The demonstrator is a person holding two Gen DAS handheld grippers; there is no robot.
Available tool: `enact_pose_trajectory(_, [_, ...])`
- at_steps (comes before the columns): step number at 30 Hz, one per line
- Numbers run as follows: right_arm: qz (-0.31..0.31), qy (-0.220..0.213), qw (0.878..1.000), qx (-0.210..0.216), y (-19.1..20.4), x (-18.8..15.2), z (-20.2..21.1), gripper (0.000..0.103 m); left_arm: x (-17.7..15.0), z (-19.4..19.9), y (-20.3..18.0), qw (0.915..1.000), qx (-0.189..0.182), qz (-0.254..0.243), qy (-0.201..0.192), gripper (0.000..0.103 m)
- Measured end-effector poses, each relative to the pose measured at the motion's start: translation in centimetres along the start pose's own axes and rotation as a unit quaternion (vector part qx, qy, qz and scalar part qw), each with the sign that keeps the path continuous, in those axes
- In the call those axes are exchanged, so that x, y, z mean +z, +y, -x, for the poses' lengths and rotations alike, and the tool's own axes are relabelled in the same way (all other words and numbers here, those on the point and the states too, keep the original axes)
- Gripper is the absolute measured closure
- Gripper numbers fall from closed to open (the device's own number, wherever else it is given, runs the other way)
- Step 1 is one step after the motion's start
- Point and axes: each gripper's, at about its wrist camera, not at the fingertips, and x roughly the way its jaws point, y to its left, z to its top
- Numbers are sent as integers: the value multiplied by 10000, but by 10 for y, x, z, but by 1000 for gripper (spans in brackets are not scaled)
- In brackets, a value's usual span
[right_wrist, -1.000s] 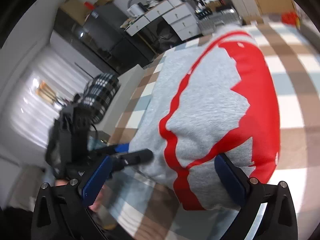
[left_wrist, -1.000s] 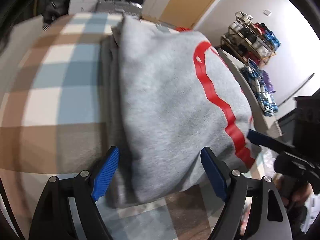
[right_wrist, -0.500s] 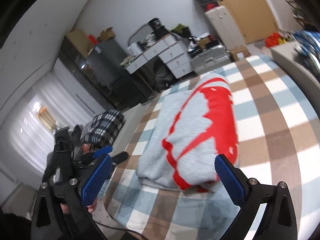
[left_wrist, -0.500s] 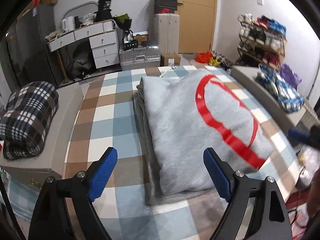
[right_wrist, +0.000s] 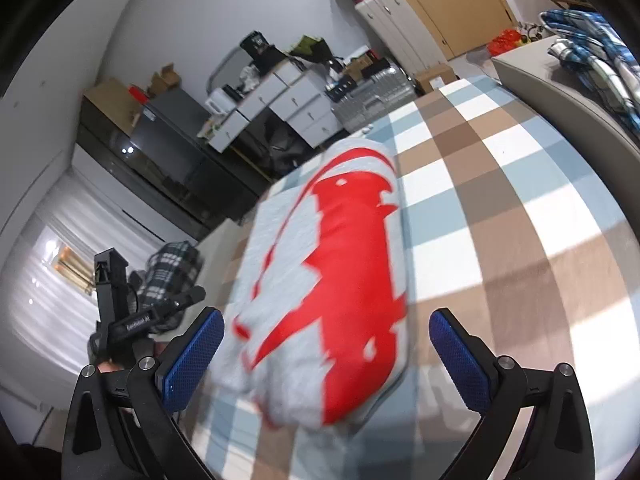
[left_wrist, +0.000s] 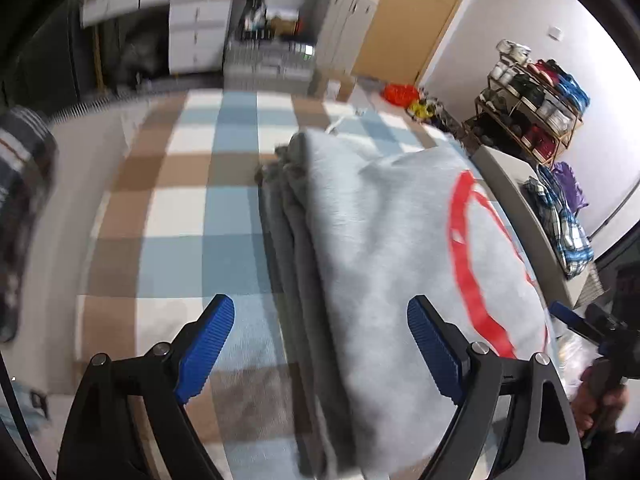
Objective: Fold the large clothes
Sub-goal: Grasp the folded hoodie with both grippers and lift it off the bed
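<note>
My left tongs (left_wrist: pixel 320 344) stand wide, their jaws having just been opening, and grip nothing; the near edge of the sweatshirt (left_wrist: pixel 400 248) lies below and between them, untouched by the pads as far as I can tell. My right tongs (right_wrist: pixel 326 354) are likewise spread and empty, with the same garment's near end showing between their jaws. The sweatshirt, grey with a red print, lies folded into a thick oblong on the checked bed (left_wrist: pixel 200 208), its stacked fold edges turned toward my left side. Its long axis runs away from me, roughly in line with both tongs, so each tool looks along its length rather than across it. Neither hand is clearly the nearer; both hang over the near short end, left at the layered edge, right at the printed side. The fold looks complete, I judge. A small label on the other tool in the right view is too blurred to read; the red print shows no legible lettering.
</note>
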Motion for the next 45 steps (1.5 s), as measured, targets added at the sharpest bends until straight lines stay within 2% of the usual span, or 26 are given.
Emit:
enact_pose_trajectory(2, [3, 247, 9997, -56, -7, 14, -15, 0, 9, -24, 13, 9977, -388, 203, 519, 18])
enact_pose_trajectory(4, [-71, 593, 9982, -30, -16, 29, -36, 0, 14, -44, 22, 9912, -817, 465, 936, 18])
enact_pose_trajectory(5, [-154, 741, 9971, 31, -22, 36, -46, 0, 15, -54, 26, 9882, -847, 578, 1135, 18])
enact_pose_trajectory(7, [-340, 1104, 9931, 192, -32, 46, -66, 0, 16, -67, 32, 9833, -1040, 717, 1311, 18])
enact_pose_trajectory(9, [-576, 1505, 9863, 350, -41, 52, -86, 0, 17, -80, 38, 9730, -1361, 954, 1598, 18])
enact_pose_trajectory(10, [-714, 1656, 9828, 392, -46, 55, -95, 0, 17, -82, 39, 9692, -1469, 1024, 1692, 15])
enact_pose_trajectory(11, [-813, 1755, 9800, 469, -50, 58, -102, 0, 19, -83, 39, 9652, -1649, 1085, 1716, 8])
enact_pose_trajectory(13, [-903, 1954, 9745, 632, -52, 60, -113, 0, 23, -83, 37, 9605, -1764, 1127, 1833, 2])
enact_pose_trajectory(15, [-954, 2213, 9673, 796, -52, 61, -124, 0, 28, -86, 33, 9555, -1902, 1134, 1950, 2])
enact_pose_trajectory(17, [-916, 2334, 9651, 761, -51, 62, -130, 0, 35, -89, 34, 9505, -2032, 1164, 2043, 2])
enact_pose_trajectory(24, [-971, 2718, 9540, 817, -50, 59, -150, 0, 46, -102, 32, 9179, -2651, 1349, 2628, 2])
enact_pose_trajectory(26, [-1005, 2794, 9512, 844, -51, 56, -153, 0, 50, -105, 32, 9102, -2690, 1377, 2831, 2])
enact_pose_trajectory(29, [-1188, 2869, 9454, 992, -57, 51, -155, 0, 55, -106, 27, 9052, -2661, 1310, 3044, 1])
enact_pose_trajectory(33, [-1077, 2910, 9457, 966, -54, 47, -153, 0, 58, -108, 21, 9010, -2779, 1169, 3120, 1])
enact_pose_trajectory(40, [-1041, 2726, 9504, 1074, -56, 45, -146, 0, 59, -115, 9, 8850, -3435, 1240, 2889, 2])
enact_pose_trajectory(45, [-1039, 2651, 9523, 1100, -52, 48, -145, 0, 69, -100, -6, 8914, -3581, 909, 2625, 2])
